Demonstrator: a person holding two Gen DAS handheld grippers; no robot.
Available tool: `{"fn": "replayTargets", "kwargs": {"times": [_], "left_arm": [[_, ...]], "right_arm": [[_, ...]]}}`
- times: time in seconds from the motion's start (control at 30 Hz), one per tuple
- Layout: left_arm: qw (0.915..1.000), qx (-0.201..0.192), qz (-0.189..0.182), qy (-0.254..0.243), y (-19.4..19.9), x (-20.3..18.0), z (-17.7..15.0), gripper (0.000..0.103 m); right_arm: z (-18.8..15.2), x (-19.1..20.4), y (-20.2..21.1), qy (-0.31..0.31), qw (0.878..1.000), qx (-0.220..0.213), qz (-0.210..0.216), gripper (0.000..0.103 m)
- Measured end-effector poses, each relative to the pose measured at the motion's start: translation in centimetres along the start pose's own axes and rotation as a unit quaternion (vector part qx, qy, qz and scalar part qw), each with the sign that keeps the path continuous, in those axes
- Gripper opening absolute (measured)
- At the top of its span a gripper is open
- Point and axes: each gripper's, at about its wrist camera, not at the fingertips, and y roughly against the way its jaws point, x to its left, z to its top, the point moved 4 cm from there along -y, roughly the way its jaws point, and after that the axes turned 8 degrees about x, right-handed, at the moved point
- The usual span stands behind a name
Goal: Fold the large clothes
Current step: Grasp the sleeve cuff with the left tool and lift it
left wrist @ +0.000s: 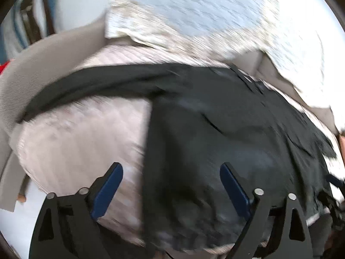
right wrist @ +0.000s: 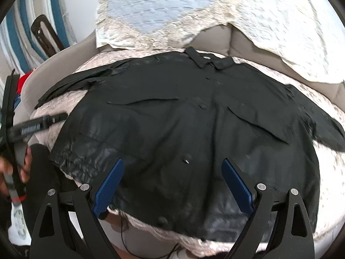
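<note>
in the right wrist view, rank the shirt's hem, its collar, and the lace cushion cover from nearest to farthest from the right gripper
1. Hem of the black shirt: lowest, beneath the right gripper.
2. Collar: upper middle.
3. Lace cushion cover: top, behind the collar.

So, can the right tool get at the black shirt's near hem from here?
Probably yes. The right tool is open above the black button-up shirt, which lies flat on the pinkish quilted cover; nothing sits between its fingers and the hem.

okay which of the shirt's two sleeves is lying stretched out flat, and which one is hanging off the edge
The left sleeve lies stretched across the cushion. The right sleeve droops over its edge.
</note>
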Motion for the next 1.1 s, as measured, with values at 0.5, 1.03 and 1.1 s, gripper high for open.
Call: {"fn": "replayTargets", "kwargs": {"times": [0.5,1.03,1.1], "left_arm": [[0.9597,-0.023,0.021,0.279,-4.3,22.6,5.0,0.087],[0.9518,-0.055,0.102,0.284,-6.1,25.0,8.9,0.022],[0.9553,-0.065,0.107,0.268,-5.1,24.3,9.8,0.018]], "right_arm": [[2.6,2.3,-4.0,0.026,0.999,0.034,0.009,0.092],[3.9,1.5,-4.4,0.017,0.999,0.030,0.017,0.092],[3.7,1.0,-4.2,0.010,0.999,0.026,0.019,0.092]]}}
